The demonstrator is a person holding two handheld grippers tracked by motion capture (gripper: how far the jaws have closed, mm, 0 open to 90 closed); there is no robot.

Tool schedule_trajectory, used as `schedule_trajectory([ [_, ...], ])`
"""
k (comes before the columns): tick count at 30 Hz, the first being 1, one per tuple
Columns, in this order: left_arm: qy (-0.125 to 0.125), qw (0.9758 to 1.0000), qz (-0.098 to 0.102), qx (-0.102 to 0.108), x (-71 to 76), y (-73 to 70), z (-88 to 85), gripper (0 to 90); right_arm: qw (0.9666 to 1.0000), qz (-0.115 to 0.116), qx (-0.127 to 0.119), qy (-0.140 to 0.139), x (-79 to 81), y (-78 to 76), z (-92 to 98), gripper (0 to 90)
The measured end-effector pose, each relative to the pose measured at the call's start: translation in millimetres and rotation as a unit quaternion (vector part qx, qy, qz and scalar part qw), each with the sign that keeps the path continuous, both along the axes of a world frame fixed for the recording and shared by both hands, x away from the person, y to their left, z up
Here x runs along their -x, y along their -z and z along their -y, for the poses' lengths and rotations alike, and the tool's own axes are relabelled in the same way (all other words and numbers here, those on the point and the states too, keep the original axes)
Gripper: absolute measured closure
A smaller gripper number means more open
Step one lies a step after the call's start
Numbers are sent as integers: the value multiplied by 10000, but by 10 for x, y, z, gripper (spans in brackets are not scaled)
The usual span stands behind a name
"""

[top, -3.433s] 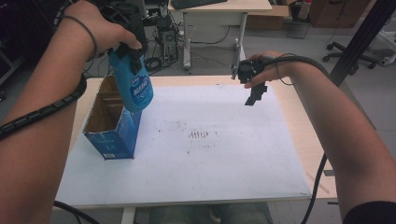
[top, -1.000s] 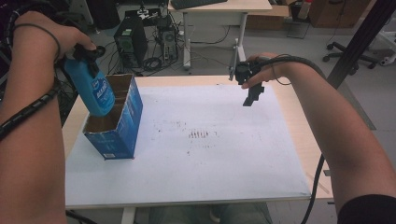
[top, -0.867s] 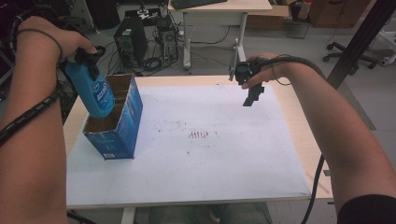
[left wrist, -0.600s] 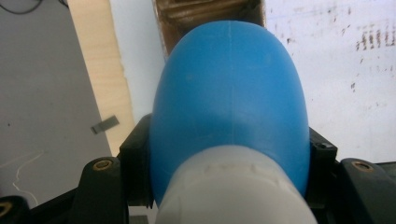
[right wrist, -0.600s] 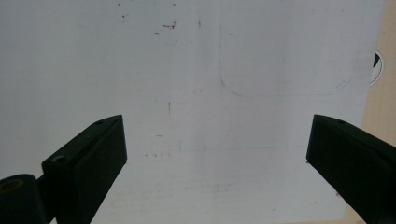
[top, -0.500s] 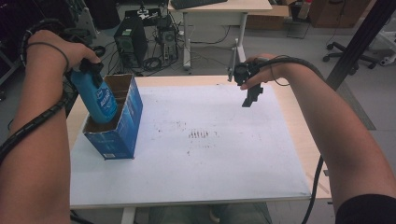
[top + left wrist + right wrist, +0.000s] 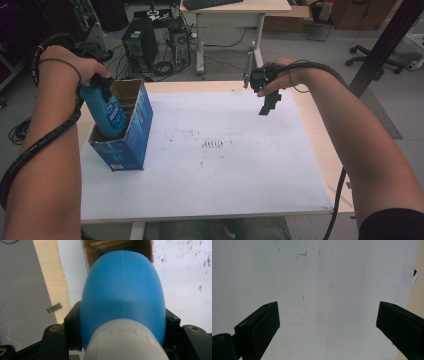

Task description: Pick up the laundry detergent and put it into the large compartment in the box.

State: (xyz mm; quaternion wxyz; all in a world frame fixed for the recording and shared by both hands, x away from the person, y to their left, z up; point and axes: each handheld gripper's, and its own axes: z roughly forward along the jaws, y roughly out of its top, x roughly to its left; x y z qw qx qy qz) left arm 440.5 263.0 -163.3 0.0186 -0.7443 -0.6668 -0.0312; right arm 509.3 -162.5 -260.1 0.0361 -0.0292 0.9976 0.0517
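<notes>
My left gripper (image 7: 102,85) is clamped on the blue bottle (image 7: 107,112), jaws pressed on either side of its shoulder just below the white cap (image 7: 125,340). In the left gripper view the bottle bulges out between my fingers (image 7: 72,327), cap end nearest the camera, body pointing away toward the brown inside of the box. Bottle hangs tilted under my fingers, lower part already inside the open top of the blue cardboard box (image 7: 127,137); upper part and label stick out above the rim. Box stands upright at the left edge of the white mat (image 7: 210,165), right below my left fingers.

My right gripper (image 7: 267,102) is held up over the far side of the mat, well apart from the box and bottle, jaws pointing down. Right gripper view: my two fingers (image 7: 259,325) stand wide, nothing between them, just white mat with faint marks beneath. Dark scribble marks (image 7: 212,145) sit mid-mat, between the two grippers, nearer me than my right fingers.
</notes>
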Motion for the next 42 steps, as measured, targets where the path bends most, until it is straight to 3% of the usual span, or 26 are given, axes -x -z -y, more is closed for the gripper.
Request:
schedule_trajectory([
  [42,30,9997,-209,-89,-42,771,81,381,10000,-84,-18,24,15,99,38,49],
])
